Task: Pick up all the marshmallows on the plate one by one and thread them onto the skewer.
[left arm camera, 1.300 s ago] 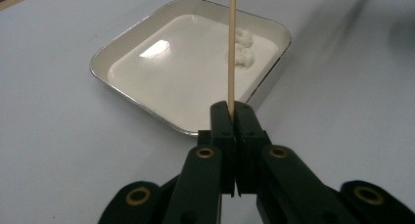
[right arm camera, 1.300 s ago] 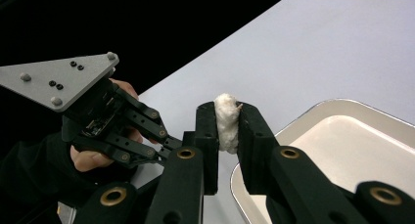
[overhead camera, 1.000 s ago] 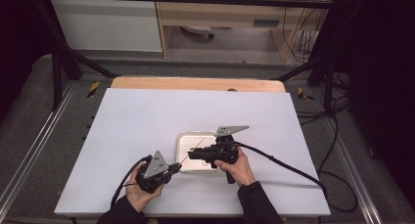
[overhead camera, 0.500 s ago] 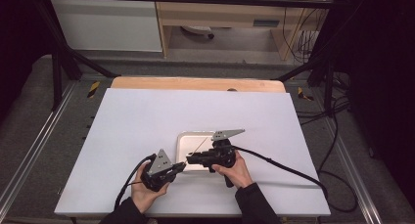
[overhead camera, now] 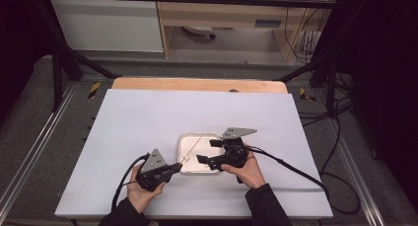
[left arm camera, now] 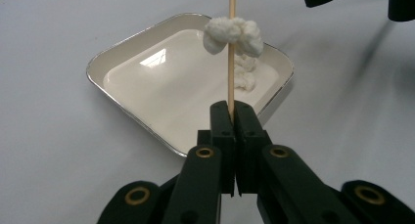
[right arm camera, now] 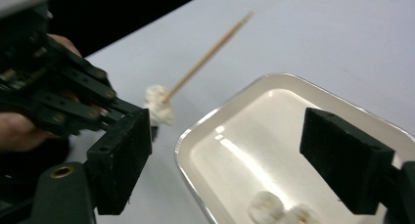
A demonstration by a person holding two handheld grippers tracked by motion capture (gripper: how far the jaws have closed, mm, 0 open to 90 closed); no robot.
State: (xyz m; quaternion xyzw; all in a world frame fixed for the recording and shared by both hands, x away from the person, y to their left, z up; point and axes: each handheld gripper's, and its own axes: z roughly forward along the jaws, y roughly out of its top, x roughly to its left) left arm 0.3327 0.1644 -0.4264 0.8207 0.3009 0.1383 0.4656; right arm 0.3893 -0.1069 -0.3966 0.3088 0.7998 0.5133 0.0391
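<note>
Pinching the wooden skewer (left arm camera: 232, 48) low in your left gripper (overhead camera: 172, 169), you've got one white lump (left arm camera: 233, 34) threaded, above the white tray (overhead camera: 183, 142). Your right gripper (overhead camera: 209, 151) has just been opening, nothing between its jaws; drop squarely onto the tray's remaining lumps (right arm camera: 280, 210). No readable writing.

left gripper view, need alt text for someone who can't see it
The left gripper, its two black jaws shut on a thin wooden skewer, holds it upright with a white fluffy lump threaded on it. Behind sits a white tray with a metal rim on a pale table, another white lump lying inside.
</note>
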